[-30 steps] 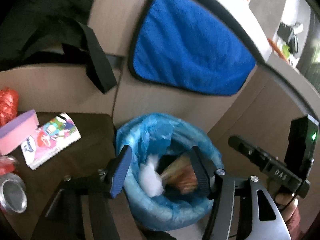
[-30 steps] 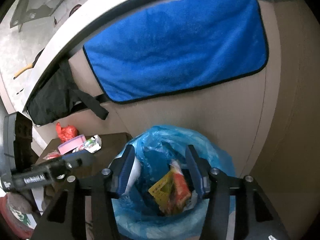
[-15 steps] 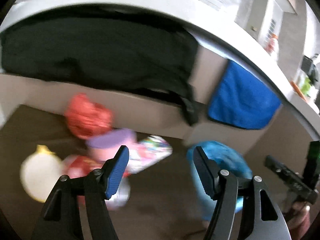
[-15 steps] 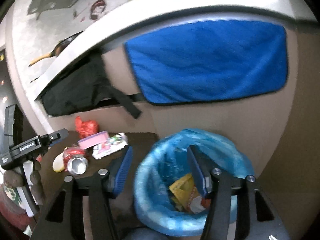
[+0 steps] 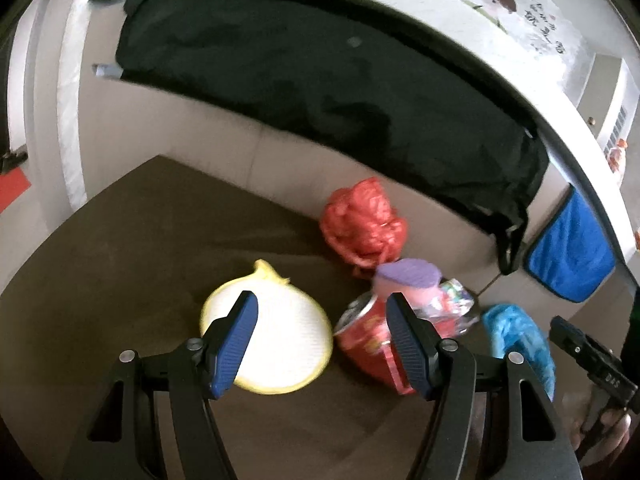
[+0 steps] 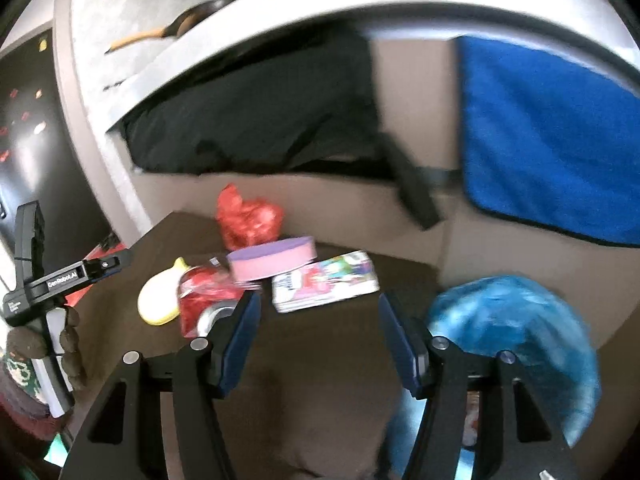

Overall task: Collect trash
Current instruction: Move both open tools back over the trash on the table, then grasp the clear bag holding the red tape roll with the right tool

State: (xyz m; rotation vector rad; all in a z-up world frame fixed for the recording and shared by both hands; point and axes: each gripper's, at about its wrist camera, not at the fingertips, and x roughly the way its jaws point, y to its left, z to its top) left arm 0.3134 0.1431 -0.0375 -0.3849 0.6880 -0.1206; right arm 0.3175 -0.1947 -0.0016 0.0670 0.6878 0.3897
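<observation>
Over the dark brown worktop (image 5: pixel 132 240) both grippers tip down and forward, and both hold nothing. The left gripper (image 5: pixel 320 344) has its blue fingers (image 5: pixel 236 340) wide apart, with only air between them. Past its tips lie a round yellow and white pouch (image 5: pixel 280 344) on the left and a crushed red can (image 5: pixel 364 336) on the right. The can lies on its side with its silver top facing up and to the left. Behind the can sits a pink and purple sponge (image 5: pixel 408 276), and behind that a crumpled red bag (image 5: pixel 364 224) rests against the tan wall. The right gripper (image 6: pixel 320 340) is opening its fingers (image 6: pixel 236 344), and nothing is between them either. Just past its tips lies a flat colourful packet (image 6: pixel 324 280), with its long side running left to right. The sponge (image 6: pixel 272 258) lies the same way, just beside the packet on its left. The can (image 6: pixel 204 304), the pouch (image 6: pixel 158 300) and the red bag (image 6: pixel 248 216) sit further left. The bin with the blue bag (image 6: pixel 516 340) stands low on the right, off the worktop's right edge, and some trash shows inside it behind the right finger. At the far left of this view a person's hand (image 6: pixel 44 348) grips the handle of the left gripper. A black cloth (image 5: pixel 320 76) and a blue towel (image 6: pixel 548 140) hang on the wall behind. Both views are a bit blurry.
</observation>
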